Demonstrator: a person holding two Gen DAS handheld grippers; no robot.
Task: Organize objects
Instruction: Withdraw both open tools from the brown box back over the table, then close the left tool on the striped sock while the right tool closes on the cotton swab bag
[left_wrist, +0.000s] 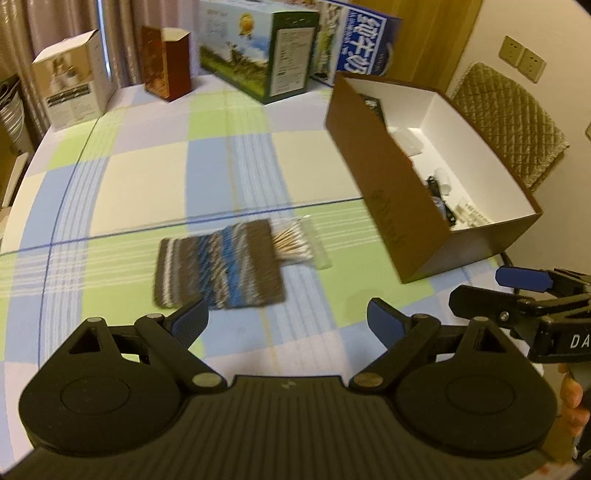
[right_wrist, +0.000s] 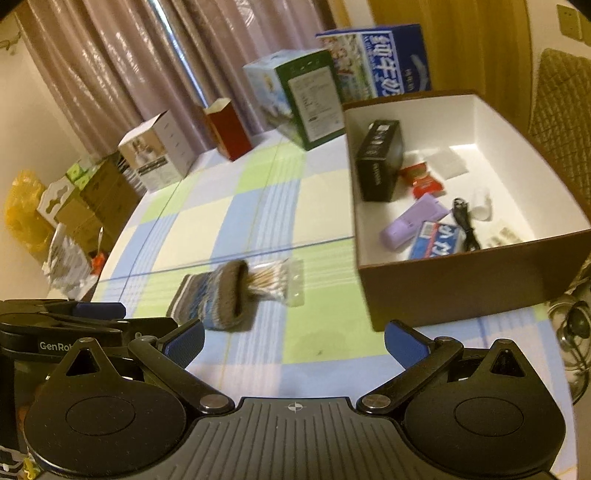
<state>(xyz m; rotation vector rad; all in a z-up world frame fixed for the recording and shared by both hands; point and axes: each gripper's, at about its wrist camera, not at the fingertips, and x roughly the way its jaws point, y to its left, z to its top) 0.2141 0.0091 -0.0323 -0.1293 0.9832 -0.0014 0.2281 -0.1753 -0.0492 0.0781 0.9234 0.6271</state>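
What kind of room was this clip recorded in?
Most likely a home dining area: a table with a checked tablecloth, long curtains behind it, a quilted chair cover, and household cartons such as a milk box.

A table (left_wrist: 155, 173) under a checked cloth of green, blue and cream is carrying everything. A striped knitted pouch (left_wrist: 219, 267) is lying near centre, a cotton-swab packet (left_wrist: 297, 242) touching it at three o'clock. A brown open box (left_wrist: 384, 192) is sitting toward two o'clock; a white carton (left_wrist: 70, 86), a red carton (left_wrist: 166, 62), a green carton (left_wrist: 258, 55) and a blue milk carton (left_wrist: 364, 44) are standing around twelve.
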